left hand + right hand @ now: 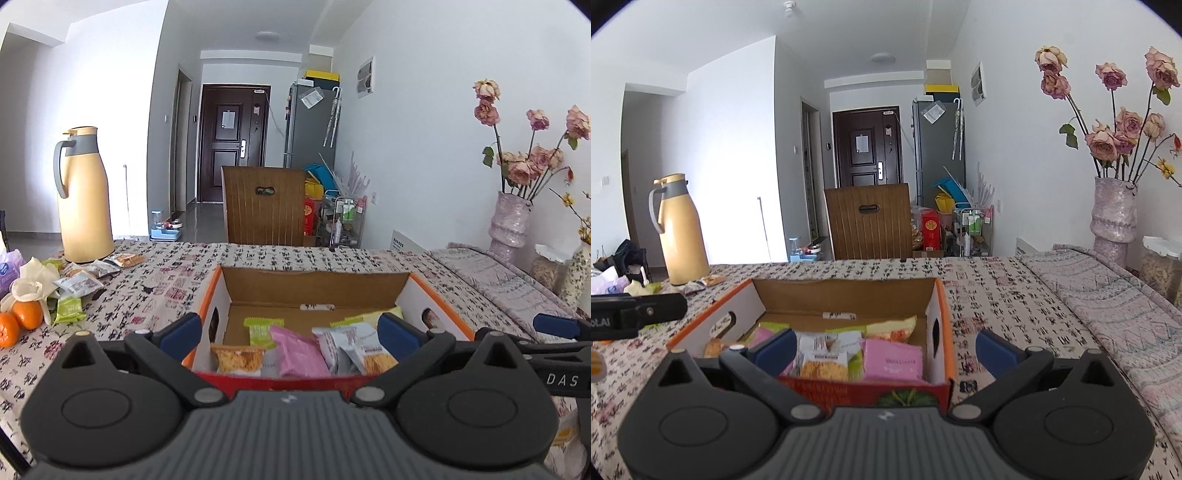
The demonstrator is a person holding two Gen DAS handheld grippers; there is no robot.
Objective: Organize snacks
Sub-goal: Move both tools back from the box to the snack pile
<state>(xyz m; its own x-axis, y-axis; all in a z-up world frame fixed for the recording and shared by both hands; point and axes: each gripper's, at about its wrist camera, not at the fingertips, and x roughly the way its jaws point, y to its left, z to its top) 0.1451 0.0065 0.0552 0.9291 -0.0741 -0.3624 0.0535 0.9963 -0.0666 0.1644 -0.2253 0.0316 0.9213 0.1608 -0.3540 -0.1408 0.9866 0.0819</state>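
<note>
- My left gripper (pixel 290 334) hangs released over the box (pixel 441 295); only this view shows loose snacks (pixel 79 282) beside oranges (pixel 20 319).
- My right gripper (pixel 886 349) is released too.

A home dining room: tablecloth-covered table (pixel 258 266), thermos jug (pixel 83 195), fridge (pixel 310 125), front door (pixel 232 140).

On the black body of my right gripper (pixel 554 328), seen from my left wrist camera, I read the white letters "DAS". On the black body of my left gripper (pixel 639 314), at the left edge of my right wrist view, I read "ot.AI", cut off by the frame. The snack packets (pixel 827 354) in the cardboard box (pixel 940 314) carry print, but it is too blurred for me to read. The red box (pixel 931 225) on the floor bears gold characters I cannot make out.
</note>
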